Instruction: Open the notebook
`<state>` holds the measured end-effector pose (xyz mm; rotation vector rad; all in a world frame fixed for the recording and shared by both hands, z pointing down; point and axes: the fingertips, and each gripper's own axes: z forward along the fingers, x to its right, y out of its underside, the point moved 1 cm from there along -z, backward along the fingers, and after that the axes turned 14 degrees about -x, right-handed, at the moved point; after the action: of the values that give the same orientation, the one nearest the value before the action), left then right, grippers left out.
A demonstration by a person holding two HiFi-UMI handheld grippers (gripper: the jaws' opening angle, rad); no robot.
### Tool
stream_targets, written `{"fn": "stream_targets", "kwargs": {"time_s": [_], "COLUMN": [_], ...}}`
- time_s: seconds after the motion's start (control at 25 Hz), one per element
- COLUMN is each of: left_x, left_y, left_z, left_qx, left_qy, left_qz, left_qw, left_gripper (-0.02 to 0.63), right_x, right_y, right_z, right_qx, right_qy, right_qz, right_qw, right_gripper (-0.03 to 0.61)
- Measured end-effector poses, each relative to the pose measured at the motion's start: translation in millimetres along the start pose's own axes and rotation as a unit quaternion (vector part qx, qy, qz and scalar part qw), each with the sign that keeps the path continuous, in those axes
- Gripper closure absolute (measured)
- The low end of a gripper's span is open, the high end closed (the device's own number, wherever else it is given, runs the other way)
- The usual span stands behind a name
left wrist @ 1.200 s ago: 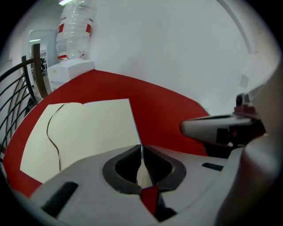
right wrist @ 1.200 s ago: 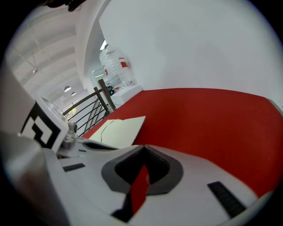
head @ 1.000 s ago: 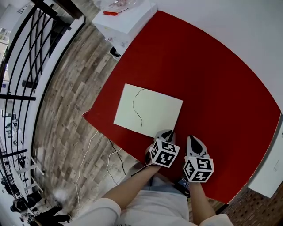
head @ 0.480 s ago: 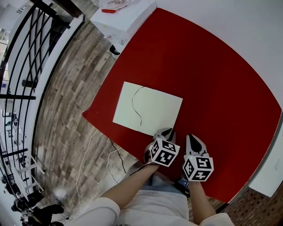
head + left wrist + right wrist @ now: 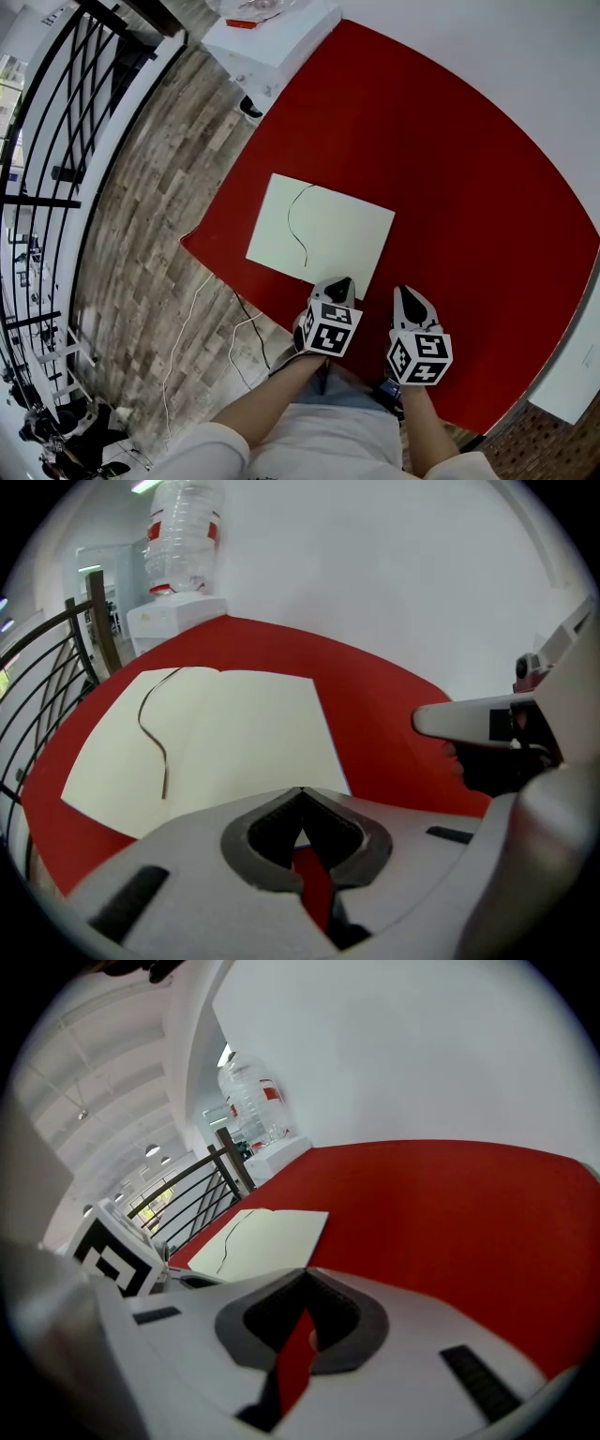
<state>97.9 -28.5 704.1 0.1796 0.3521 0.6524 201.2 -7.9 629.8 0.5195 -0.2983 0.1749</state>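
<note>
Red table (image 5: 469, 187) fills most of the head view; wood plank floor (image 5: 150, 234) and a black railing (image 5: 56, 141) lie to its left, a white wall behind.

Notebook (image 5: 323, 239): pale cream, lying flat and closed on the table near its left edge. A thin dark ribbon (image 5: 298, 220) curves across the cover.

Your left gripper (image 5: 340, 283): jaws brought together at the tips, nothing between them. In the left gripper view the tips (image 5: 300, 791) sit at the notebook's (image 5: 216, 733) near edge, close to its right corner. Whether they touch the cover cannot be told.

Your right gripper (image 5: 405, 292): jaws likewise closed on nothing, only red table showing through the gap behind the tips (image 5: 305, 1275). It sits just beside the left gripper, over bare table to the right of the notebook (image 5: 258, 1241).

Container: a large clear water bottle (image 5: 183, 536) with a red label stands on a white dispenser (image 5: 173, 621) past the table's far left corner. How full it is cannot be made out. In the head view the top of the dispenser (image 5: 272, 33) is cut off by the frame.

Thin pale cables (image 5: 202, 328) trail on the floor beside the table; where they end is hidden.
</note>
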Motion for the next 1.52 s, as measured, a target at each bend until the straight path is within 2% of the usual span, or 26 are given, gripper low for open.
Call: {"fn": "stream_targets", "kwargs": {"time_s": [0.12, 0.44, 0.64, 0.84, 1.04, 1.2, 1.36, 1.52], "left_x": [-5.5, -5.3, -6.1, -7.3, -20.4, -16.9, -12.9, -24.1], "left_y": [5.5, 8.8, 3.6, 1.6, 5.8, 18.7, 30.1, 51.2], "left_z": [-0.9, -2.4, -21.4, -65.6, -95.8, -123.9, -181.3, -239.1], "left_qx": [0.001, -0.001, 0.037, 0.075, 0.099, 0.107, 0.164, 0.224], "left_qy": [-0.002, 0.013, 0.006, 0.009, 0.008, 0.014, 0.002, -0.018], "left_qz": [-0.007, 0.014, 0.027, 0.037, 0.037, 0.033, 0.026, -0.021], "left_qw": [1.0000, 0.9998, 0.9989, 0.9964, 0.9944, 0.9936, 0.9862, 0.9741], "left_gripper": [0.607, 0.607, 0.606, 0.606, 0.606, 0.607, 0.607, 0.606], "right_x": [-4.8, -18.5, -35.9, -68.1, -100.5, -132.8, -156.0, -176.7], "right_y": [1.3, 1.5, -7.3, -12.1, -26.1, -20.4, -17.0, -7.7], "right_z": [2.3, -1.1, -13.7, -39.8, -64.2, -89.6, -108.5, -114.2], "right_qx": [-0.001, 0.000, 0.013, 0.024, 0.048, 0.056, 0.067, 0.065], "right_qy": [-0.005, -0.004, -0.005, -0.014, -0.025, -0.035, -0.042, -0.054], "right_qz": [-0.004, -0.013, -0.041, -0.076, -0.109, -0.135, -0.153, -0.166], "right_qw": [1.000, 1.000, 0.999, 0.997, 0.993, 0.989, 0.985, 0.982], "right_gripper": [0.571, 0.571, 0.571, 0.571, 0.571, 0.571, 0.572, 0.571]}}
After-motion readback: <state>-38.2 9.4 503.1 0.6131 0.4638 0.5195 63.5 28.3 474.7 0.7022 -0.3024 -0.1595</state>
